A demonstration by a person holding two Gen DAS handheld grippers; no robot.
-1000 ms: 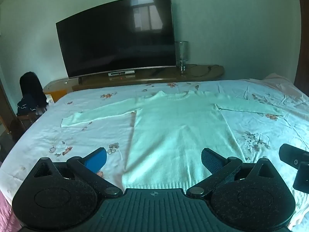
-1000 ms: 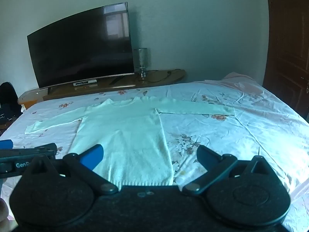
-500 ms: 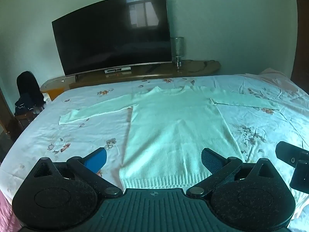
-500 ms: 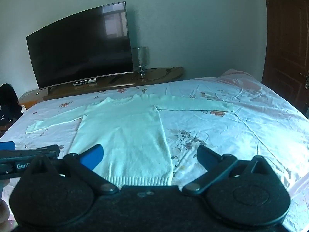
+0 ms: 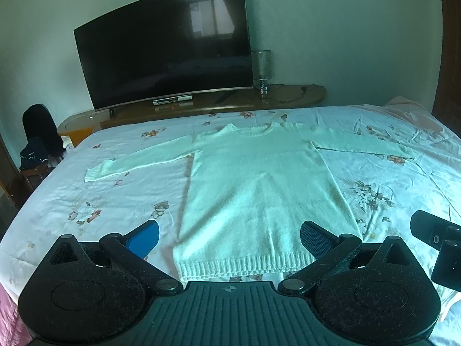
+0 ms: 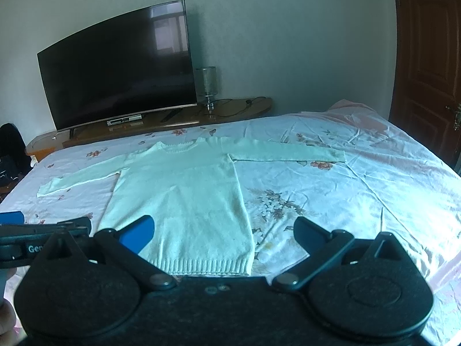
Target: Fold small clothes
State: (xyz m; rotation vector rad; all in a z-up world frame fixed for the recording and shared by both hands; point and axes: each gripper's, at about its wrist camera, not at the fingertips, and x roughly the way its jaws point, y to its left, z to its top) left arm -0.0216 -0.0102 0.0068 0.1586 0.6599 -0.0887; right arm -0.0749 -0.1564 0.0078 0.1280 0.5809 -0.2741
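I see a pale cream knitted long-sleeved sweater spread flat and face up on the bed with the white floral-print sheet, its long axis running straight away from me: ribbed hem nearest, round neckline farthest, towards the big dark curved television on the low wooden stand. Working from the left, the left sleeve lies stretched outward towards the bed's left side, cuff well apart from the body panel. My left gripper hangs above the near edge of the bed with its jaws spread wide and nothing between them; the hem sits just ahead of it, almost centred in the gap. Moving right, my right gripper hovers beside it, also fully open and empty, its blue-padded finger over the hem's right half and the sweater's right edge falling inside the gap. Further right, the right sleeve reaches out towards the brown wooden door. Nothing is folded yet, I judge. The left gripper sits squarer to the body and the left sleeve; the right is better placed for the right sleeve, so each sleeve likely wants its own side's gripper.
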